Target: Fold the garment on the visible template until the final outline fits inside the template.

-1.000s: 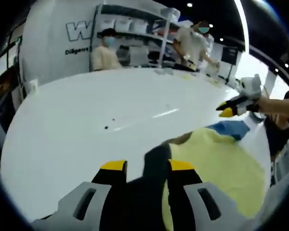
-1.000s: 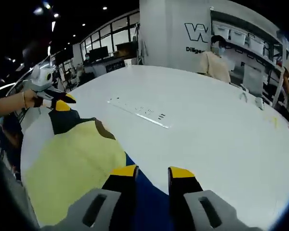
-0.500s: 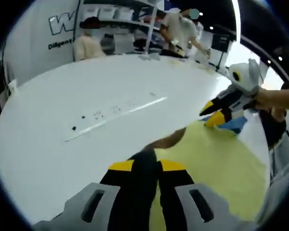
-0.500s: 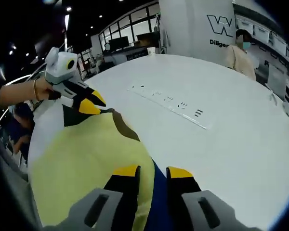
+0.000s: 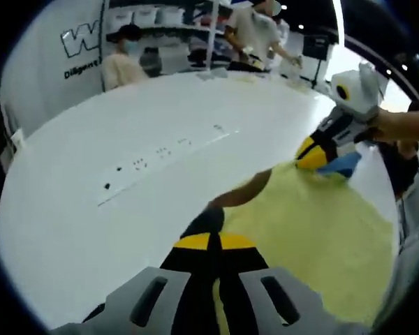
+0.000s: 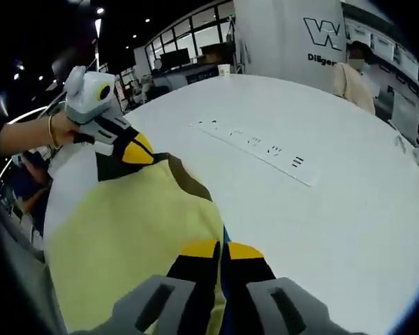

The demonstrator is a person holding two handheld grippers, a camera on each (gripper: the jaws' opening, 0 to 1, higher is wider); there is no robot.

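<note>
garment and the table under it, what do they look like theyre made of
Garment: looks like soft matte fabric, pale yellow with dark and blue parts; it drapes and bends where the left hand-held gripper and right hand-held gripper pinch it. Probably knit, but the weave is too blurred to tell.
Table: a smooth, hard white top with a slight sheen, likely laminate or painted board.

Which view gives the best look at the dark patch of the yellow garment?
The right gripper view: the dark patch lies open beside the left tool. In the left gripper view it sits mostly behind that tool's tips.
</note>
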